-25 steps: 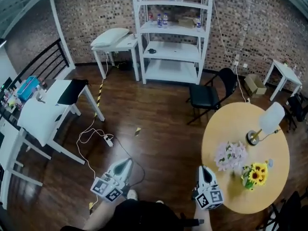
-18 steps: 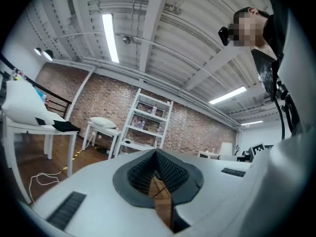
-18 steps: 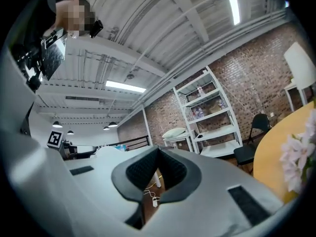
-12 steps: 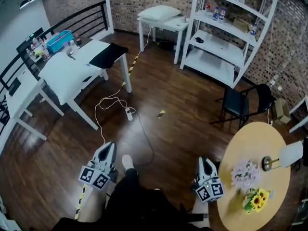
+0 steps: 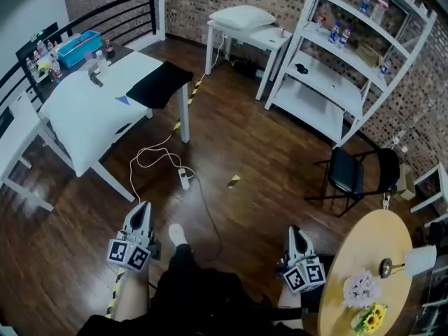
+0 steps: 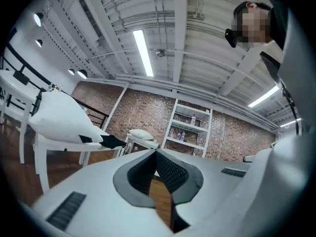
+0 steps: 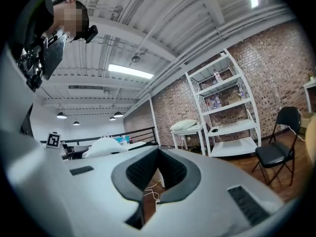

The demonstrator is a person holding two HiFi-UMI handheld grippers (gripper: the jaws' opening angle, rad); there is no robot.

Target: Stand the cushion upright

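A big white cushion (image 5: 87, 114) lies flat on a white table (image 5: 150, 61) at the upper left of the head view, far ahead of both grippers. It also shows at the left of the left gripper view as the cushion (image 6: 61, 120) and, small, in the right gripper view as the cushion (image 7: 106, 144). My left gripper (image 5: 142, 208) is low over the wooden floor, shut and empty; its jaws (image 6: 157, 154) meet with nothing between them. My right gripper (image 5: 295, 233) is likewise shut and empty, the tips (image 7: 159, 152) closed together.
A second pillow (image 5: 241, 16) rests on a small white table at the back. A white shelf unit (image 5: 350, 54), a black folding chair (image 5: 353, 170) and a round wooden table (image 5: 364, 278) stand to the right. A power strip with cable (image 5: 184, 179) lies on the floor; a black cloth (image 5: 161, 84) hangs off the cushion's table.
The view has swung: the cushion's table is now larger and closer at the upper left, the round table slid to the lower right corner. Both grippers travelled along, still shut.
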